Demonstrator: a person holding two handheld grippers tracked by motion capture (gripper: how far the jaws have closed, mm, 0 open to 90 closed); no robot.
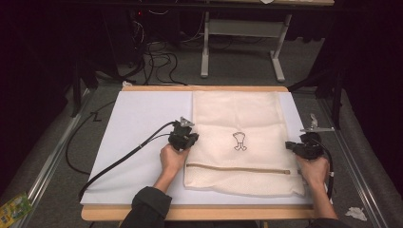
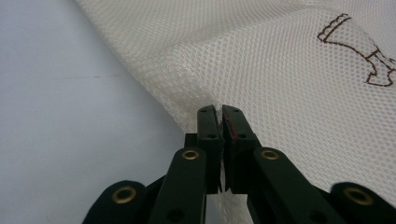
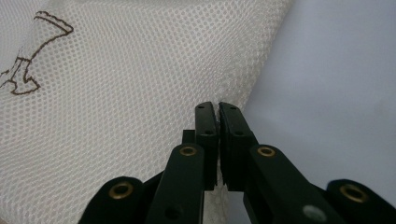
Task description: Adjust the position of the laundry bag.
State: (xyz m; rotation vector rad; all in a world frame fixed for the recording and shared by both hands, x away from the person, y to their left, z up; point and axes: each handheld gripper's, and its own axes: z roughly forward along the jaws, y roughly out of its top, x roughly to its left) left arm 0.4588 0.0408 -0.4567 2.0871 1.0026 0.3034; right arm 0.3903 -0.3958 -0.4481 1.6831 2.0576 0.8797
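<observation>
The cream mesh laundry bag with a zip point(image 1: 237, 142) lay flat on the white table mat point(image 1: 142, 128). Its left edge was pinched by the left gripper point(image 2: 219, 112), its right edge by the right gripper point(image 3: 218, 109). A lift or fold appeared imminent, requiring level, matched motion.

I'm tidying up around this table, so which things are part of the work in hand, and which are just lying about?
In use:
- mesh bag, pinched at its side edges
- left gripper, shut on its left edge
- right gripper, shut on its right edge
- white table sheet under it

Lying about:
- green packet on the floor
- crumpled scrap
- floor cables
</observation>
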